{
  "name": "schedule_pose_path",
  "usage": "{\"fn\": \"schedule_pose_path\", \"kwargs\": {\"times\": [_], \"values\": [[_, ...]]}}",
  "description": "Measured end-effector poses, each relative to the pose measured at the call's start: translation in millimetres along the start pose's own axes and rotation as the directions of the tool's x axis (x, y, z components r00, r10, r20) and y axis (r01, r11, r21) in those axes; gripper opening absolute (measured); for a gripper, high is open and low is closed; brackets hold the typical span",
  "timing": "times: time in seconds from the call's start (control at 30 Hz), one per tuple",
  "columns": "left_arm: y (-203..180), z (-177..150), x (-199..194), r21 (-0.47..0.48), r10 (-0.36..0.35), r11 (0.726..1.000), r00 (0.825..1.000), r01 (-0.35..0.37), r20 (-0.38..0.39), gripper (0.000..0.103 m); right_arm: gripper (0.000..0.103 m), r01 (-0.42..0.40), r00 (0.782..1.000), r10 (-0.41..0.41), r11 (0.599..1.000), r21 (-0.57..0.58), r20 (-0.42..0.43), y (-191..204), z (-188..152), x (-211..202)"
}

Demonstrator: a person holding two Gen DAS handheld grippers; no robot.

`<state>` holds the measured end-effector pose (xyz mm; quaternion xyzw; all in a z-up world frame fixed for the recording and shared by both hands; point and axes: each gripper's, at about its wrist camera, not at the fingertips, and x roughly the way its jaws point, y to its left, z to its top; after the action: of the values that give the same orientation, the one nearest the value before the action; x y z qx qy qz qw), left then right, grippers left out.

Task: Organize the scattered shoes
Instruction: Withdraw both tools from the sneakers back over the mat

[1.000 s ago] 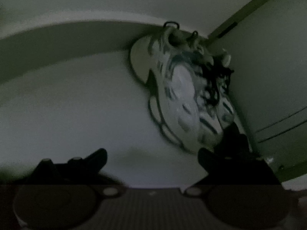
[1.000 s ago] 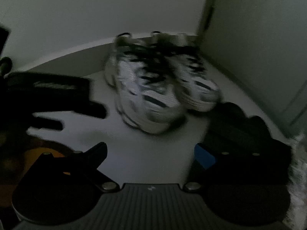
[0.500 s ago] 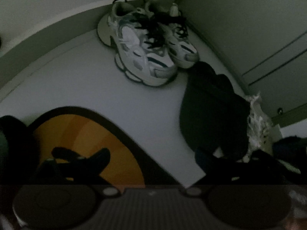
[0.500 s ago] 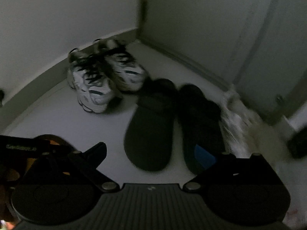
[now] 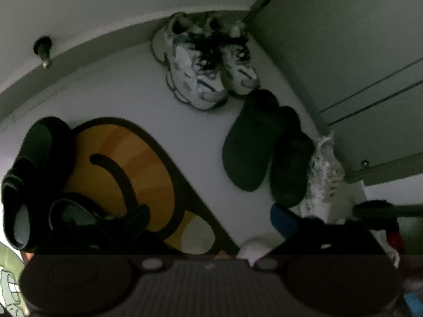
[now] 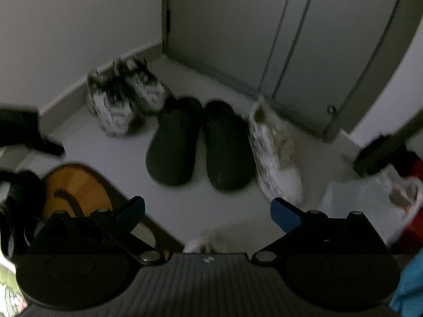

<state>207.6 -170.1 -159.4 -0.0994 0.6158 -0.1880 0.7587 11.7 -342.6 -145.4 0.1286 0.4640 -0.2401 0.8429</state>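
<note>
A pair of white sneakers with black laces (image 6: 124, 100) stands side by side in the corner against the baseboard; it also shows in the left wrist view (image 5: 206, 63). A pair of dark clogs (image 6: 198, 140) lies beside them, also in the left wrist view (image 5: 264, 148). A white patterned shoe (image 6: 275, 153) lies right of the clogs by the door. Dark sandals (image 5: 29, 179) rest at the left on the orange mat. My left gripper (image 5: 211, 216) is open and empty, well back from the shoes. My right gripper (image 6: 208, 211) is open and empty above the floor.
An orange mat (image 5: 127, 163) with a dark border covers the floor at the left. Closet doors (image 6: 290, 39) stand behind the shoes. A white plastic bag (image 6: 396, 190) and red and dark items sit at the right. A door stopper (image 5: 43, 50) sticks out of the baseboard.
Both grippers have pulled back and up from the sneakers. The sneakers now look smaller, and the clogs, white shoe, mat and sandals have come into view.
</note>
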Motion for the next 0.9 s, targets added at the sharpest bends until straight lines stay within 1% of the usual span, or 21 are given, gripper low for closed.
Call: {"fn": "schedule_pose_path", "kwargs": {"times": [0.07, 0.13, 0.2, 0.23, 0.37, 0.4, 0.47, 0.5, 0.57, 0.63, 0.7, 0.77, 0.8, 0.87, 0.9], "values": [[-7, -7, -14, 0.029, 0.005, 1.000, 1.000, -0.004, -0.011, 0.099, 0.103, 0.026, 0.999, -0.028, 0.999, 0.040, 0.032, -8, 4, -7], [-9, -14, -30, 0.048, -0.009, 0.999, 1.000, 0.009, -0.012, 0.099, 0.103, 0.035, 0.999, -0.037, 0.997, 0.065, 0.039, -10, 6, -11], [-9, -18, -41, 0.063, -0.009, 0.998, 1.000, 0.009, -0.001, 0.099, 0.103, 0.038, 0.998, -0.041, 0.997, 0.064, 0.044, -10, 7, -13], [-7, -19, -49, 0.066, 0.002, 0.998, 1.000, -0.002, -0.001, 0.099, 0.103, 0.039, 0.998, -0.042, 0.997, 0.064, 0.046, -9, 8, -14], [-5, -24, -62, 0.040, 0.015, 0.999, 1.000, -0.016, 0.024, 0.098, 0.103, -0.001, 0.999, -0.002, 0.997, 0.082, 0.044, -5, 8, -17], [-7, -25, -64, 0.055, 0.023, 0.998, 0.999, -0.025, 0.034, 0.094, 0.103, -0.006, 0.999, 0.003, 0.997, 0.078, 0.045, -2, 8, -18], [-9, -27, -66, 0.085, 0.049, 0.995, 0.998, -0.053, 0.049, 0.093, 0.103, -0.006, 0.999, 0.003, 0.997, 0.074, 0.046, -4, 8, -17], [-8, -27, -65, 0.080, 0.060, 0.995, 0.997, -0.063, 0.042, 0.092, 0.103, -0.007, 0.999, 0.003, 0.997, 0.071, 0.046, -5, 7, -16], [-1, -30, -61, 0.023, 0.093, 0.995, 0.995, -0.093, -0.034, 0.088, 0.103, 0.002, 0.999, -0.006, 0.997, 0.074, 0.046, -6, 7, -14], [2, -35, -62, -0.009, 0.119, 0.993, 0.991, -0.120, -0.057, 0.088, 0.103, 0.019, 0.999, -0.023, 0.996, 0.084, 0.044, -8, 6, -10], [3, -38, -62, 0.003, 0.118, 0.993, 0.992, -0.118, -0.050, 0.090, 0.103, 0.037, 0.998, -0.041, 0.995, 0.093, 0.042, -9, 6, -7], [8, -44, -51, 0.018, 0.108, 0.994, 0.993, -0.108, -0.044, 0.090, 0.103, 0.043, 0.998, -0.047, 0.993, 0.112, 0.038, -12, 7, -5], [14, -45, -41, 0.017, 0.111, 0.994, 0.992, -0.110, -0.058, 0.090, 0.103, 0.041, 0.998, -0.045, 0.991, 0.126, 0.036, -13, 8, -5], [25, -47, -22, -0.009, 0.136, 0.990, 0.986, -0.138, -0.099, 0.090, 0.103, 0.021, 0.999, -0.026, 0.990, 0.139, 0.036, -14, 9, -3], [27, -48, -17, -0.016, 0.138, 0.990, 0.985, -0.140, -0.105, 0.090, 0.103, 0.021, 0.999, -0.026, 0.991, 0.133, 0.033, -13, 9, -1]]}}
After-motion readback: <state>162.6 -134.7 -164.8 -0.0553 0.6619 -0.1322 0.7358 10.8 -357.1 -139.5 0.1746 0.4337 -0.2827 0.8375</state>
